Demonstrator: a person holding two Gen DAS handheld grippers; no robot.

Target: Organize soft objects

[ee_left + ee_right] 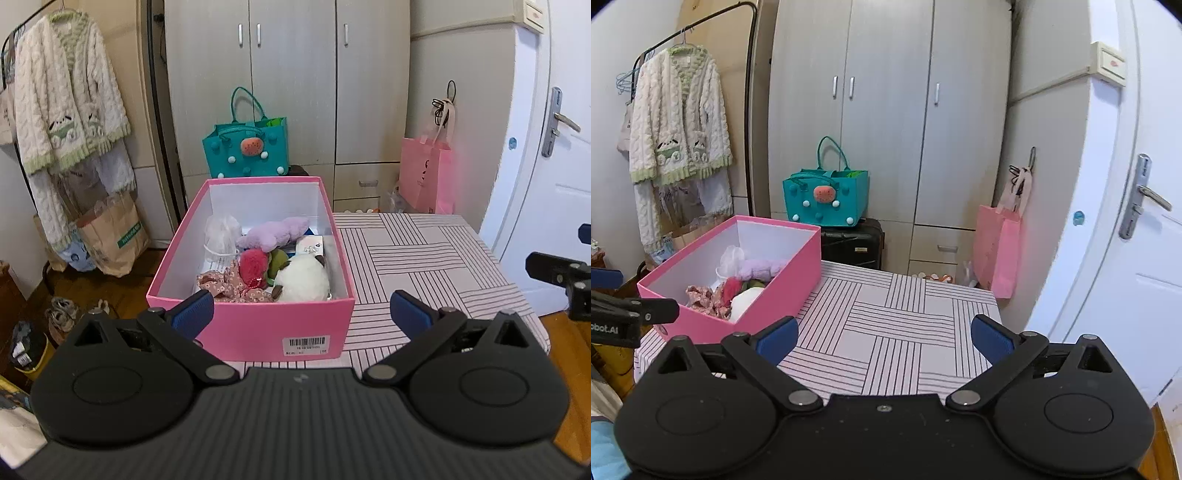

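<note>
A pink box [258, 325] stands on the striped table [424, 258]. In it lie a white plush [304, 275], a red plush [253, 266], a purple plush [277, 232], a floral cloth [229, 284] and a white mesh pouch [221, 232]. My left gripper [301, 312] is open and empty, just in front of the box's near wall. My right gripper [882, 334] is open and empty over the bare table [886, 325], to the right of the box [783, 288]. The box's soft things also show in the right wrist view, among them the white plush [746, 297].
A teal felt bag [245, 149] sits on a black suitcase [851, 240] behind the table. A pink paper bag [426, 173] hangs by the wardrobe [295, 74]. A clothes rack with a white cardigan [62, 92] stands left. A white door [1137, 221] is right.
</note>
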